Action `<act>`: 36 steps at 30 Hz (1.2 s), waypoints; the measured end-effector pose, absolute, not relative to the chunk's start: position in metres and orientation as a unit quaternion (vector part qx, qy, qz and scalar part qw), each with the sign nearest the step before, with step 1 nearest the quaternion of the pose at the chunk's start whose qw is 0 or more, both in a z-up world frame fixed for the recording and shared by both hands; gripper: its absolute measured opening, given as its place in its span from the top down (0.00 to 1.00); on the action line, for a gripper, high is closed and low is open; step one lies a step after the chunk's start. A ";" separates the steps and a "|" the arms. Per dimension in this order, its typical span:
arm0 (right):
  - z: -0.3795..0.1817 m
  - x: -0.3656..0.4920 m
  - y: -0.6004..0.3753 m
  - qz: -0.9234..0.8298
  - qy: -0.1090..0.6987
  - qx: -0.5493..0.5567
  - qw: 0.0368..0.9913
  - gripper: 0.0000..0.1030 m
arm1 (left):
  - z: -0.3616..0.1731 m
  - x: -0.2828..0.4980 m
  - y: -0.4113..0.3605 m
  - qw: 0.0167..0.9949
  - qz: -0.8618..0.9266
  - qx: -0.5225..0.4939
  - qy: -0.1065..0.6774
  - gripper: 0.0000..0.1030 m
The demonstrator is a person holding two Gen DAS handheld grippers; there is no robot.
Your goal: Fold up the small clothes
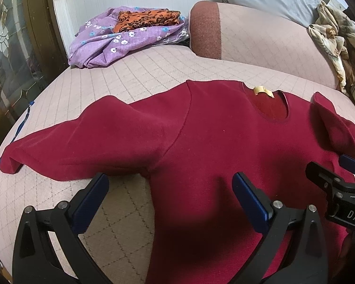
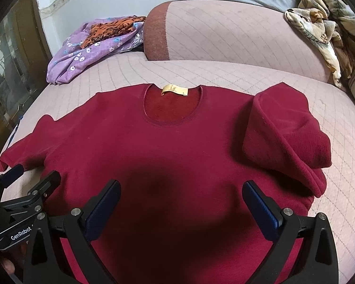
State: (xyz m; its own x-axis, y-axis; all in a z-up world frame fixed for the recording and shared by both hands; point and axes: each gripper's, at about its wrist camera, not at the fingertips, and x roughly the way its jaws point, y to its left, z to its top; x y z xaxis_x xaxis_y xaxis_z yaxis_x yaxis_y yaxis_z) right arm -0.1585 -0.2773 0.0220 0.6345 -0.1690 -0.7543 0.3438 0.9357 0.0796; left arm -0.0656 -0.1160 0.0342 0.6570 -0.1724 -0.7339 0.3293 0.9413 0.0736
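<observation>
A dark red long-sleeved top [image 1: 213, 142] lies flat, neck hole and yellow label away from me, on a pink quilted sofa seat [image 1: 135, 71]. Its left sleeve [image 1: 82, 139] stretches out to the left. Its right sleeve [image 2: 286, 132] is folded in on itself at the shoulder. My left gripper [image 1: 170, 189] is open and empty, hovering over the left side seam below the armpit. My right gripper [image 2: 182, 198] is open and empty above the top's [image 2: 153, 146] lower middle. Each gripper shows at the edge of the other's view.
A purple flowered cloth [image 1: 116, 40] with an orange-black patterned cloth [image 1: 146, 19] on it lies at the back left. The pink sofa backrest [image 1: 260, 37] rises behind the top. A crumpled beige patterned cloth [image 1: 336, 37] hangs at the back right. A glass door [image 1: 9, 54] stands left.
</observation>
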 end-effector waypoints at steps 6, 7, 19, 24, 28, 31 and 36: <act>0.020 -0.159 -0.278 -0.144 0.407 0.110 0.895 0.00 | 0.032 -0.067 -0.119 0.904 -0.140 0.107 0.388 0.00; 0.020 -0.159 -0.278 -0.144 0.408 0.110 0.895 0.00 | 0.032 -0.067 -0.120 0.904 -0.140 0.108 0.388 0.00; 0.017 -0.158 -0.279 -0.144 0.415 0.116 0.891 0.00 | 0.031 -0.068 -0.120 0.903 -0.141 0.107 0.391 0.00; 0.013 -0.157 -0.277 -0.143 0.419 0.115 0.889 0.00 | 0.030 -0.067 -0.120 0.903 -0.141 0.106 0.392 0.00; 0.013 -0.157 -0.276 -0.144 0.419 0.113 0.889 0.00 | 0.030 -0.066 -0.120 0.903 -0.141 0.103 0.393 0.00; 0.012 -0.157 -0.277 -0.144 0.421 0.115 0.888 0.00 | 0.030 -0.066 -0.119 0.902 -0.141 0.103 0.394 0.00; 0.011 -0.156 -0.276 -0.143 0.422 0.113 0.888 0.00 | 0.030 -0.065 -0.119 0.902 -0.141 0.103 0.394 0.00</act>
State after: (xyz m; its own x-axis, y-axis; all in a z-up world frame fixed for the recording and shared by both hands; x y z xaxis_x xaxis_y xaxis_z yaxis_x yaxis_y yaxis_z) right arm -0.1560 -0.2763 0.0113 0.6023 -0.1583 -0.7824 0.3499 0.9333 0.0805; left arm -0.0655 -0.1192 0.0301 0.6499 -0.1727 -0.7401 0.3355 0.9390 0.0755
